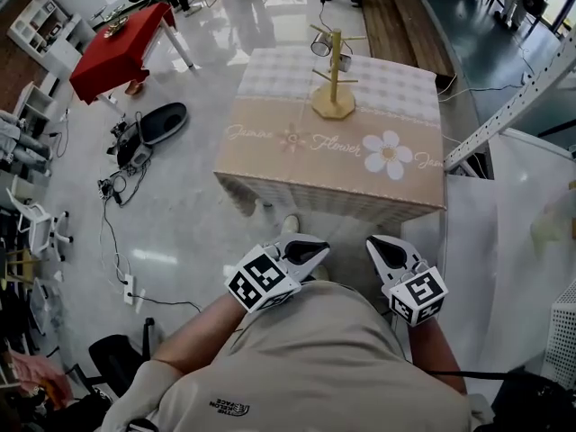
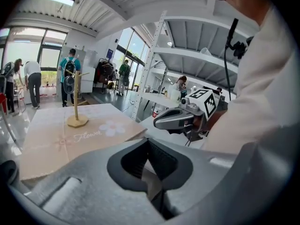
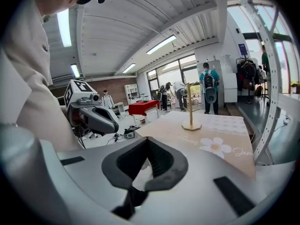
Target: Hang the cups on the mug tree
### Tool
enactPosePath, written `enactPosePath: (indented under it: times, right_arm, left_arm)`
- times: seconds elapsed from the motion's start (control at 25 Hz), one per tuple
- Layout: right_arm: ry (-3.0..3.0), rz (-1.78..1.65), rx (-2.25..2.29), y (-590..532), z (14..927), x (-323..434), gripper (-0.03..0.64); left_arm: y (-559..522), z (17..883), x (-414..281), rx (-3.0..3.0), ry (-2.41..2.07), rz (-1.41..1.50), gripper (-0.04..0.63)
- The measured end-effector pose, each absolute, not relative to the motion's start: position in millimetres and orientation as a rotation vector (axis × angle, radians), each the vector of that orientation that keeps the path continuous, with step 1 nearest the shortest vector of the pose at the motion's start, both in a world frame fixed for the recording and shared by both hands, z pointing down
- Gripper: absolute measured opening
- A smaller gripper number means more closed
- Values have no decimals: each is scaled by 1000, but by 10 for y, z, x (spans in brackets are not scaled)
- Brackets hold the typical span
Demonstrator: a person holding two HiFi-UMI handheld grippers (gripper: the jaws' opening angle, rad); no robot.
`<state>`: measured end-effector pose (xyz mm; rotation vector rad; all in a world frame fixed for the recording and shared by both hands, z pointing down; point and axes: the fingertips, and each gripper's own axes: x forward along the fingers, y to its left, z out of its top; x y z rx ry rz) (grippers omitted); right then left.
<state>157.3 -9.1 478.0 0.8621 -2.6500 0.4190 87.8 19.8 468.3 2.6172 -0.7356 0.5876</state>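
1. A wooden mug tree (image 1: 334,75) stands on its flat base at the far half of the counter (image 1: 297,165), with one cup (image 1: 321,46) hanging from an upper peg on its left side.
2. The counter is draped in a beige cloth that is checked at the far end. The near end is printed with a white flower and the word "Flower".
3. The left gripper (image 1: 322,250) is held close to the person's waist, well short of the counter's near edge. Its jaws are pressed together with nothing between them.
4. The right gripper (image 1: 376,244) is held just beside it at the same height, its jaws likewise closed tight and empty. Both grippers angle in toward each other and point at the counter.
5. Farther out, a red-covered table (image 1: 121,48) stands at the upper left. Cables (image 1: 112,187) trail over the glossy floor, and a white metal shelving frame (image 1: 513,106) runs along the right.
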Motion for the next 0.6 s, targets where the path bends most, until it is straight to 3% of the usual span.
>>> enactPosePath:
  times: [0.6]
  right_arm:
    - [-2657,416,800,-202,4881,1385,14]
  left_arm:
    - [108,4738,755,2617,-793,602,8]
